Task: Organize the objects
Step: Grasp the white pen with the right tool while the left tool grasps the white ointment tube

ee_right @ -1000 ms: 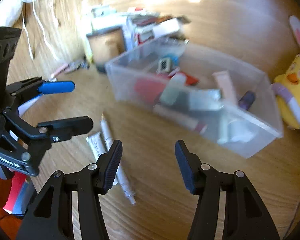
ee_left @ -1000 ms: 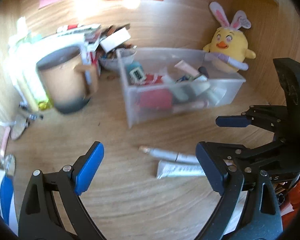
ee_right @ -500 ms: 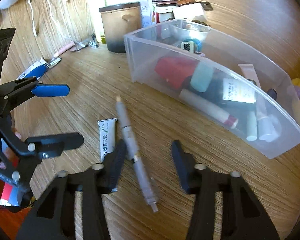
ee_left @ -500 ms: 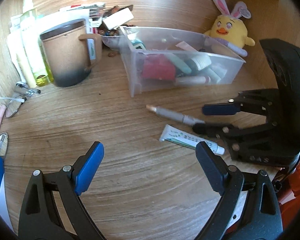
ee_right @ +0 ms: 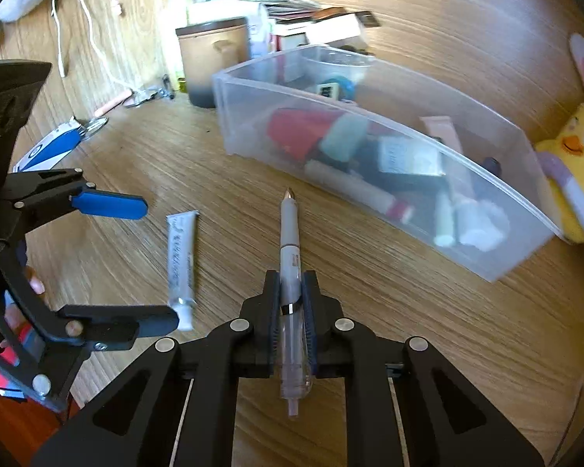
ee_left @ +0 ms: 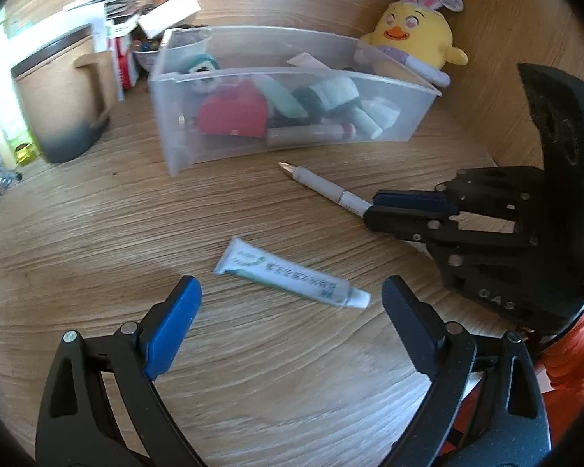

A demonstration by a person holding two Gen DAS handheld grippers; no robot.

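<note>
A grey-white pen (ee_right: 290, 233) lies along the wooden desk with its tip toward the clear plastic bin (ee_right: 502, 257). My right gripper (ee_right: 291, 292) is shut on the pen's middle; from the left wrist view the same gripper (ee_left: 373, 214) clamps the pen (ee_left: 323, 186) at its rear end. A small white tube (ee_left: 292, 278) lies flat just ahead of my left gripper (ee_left: 290, 303), which stands open with the tube in front of the gap between its fingers. In the right wrist view the tube (ee_right: 180, 257) rests between the left gripper's fingers (ee_right: 113, 204).
The clear bin (ee_left: 167, 155) holds several cosmetics and small items. A brown mug (ee_left: 58, 105) stands to its left, a yellow plush chick (ee_left: 412, 39) to its right. Boxes and papers (ee_left: 144, 11) pile behind. Cables (ee_right: 93, 39) and a blue-white packet (ee_right: 50, 148) lie at the desk's left.
My right gripper's jaws closed onto the pen, which lay loose between them before. My left gripper moved forward and down toward the white tube, still open.
</note>
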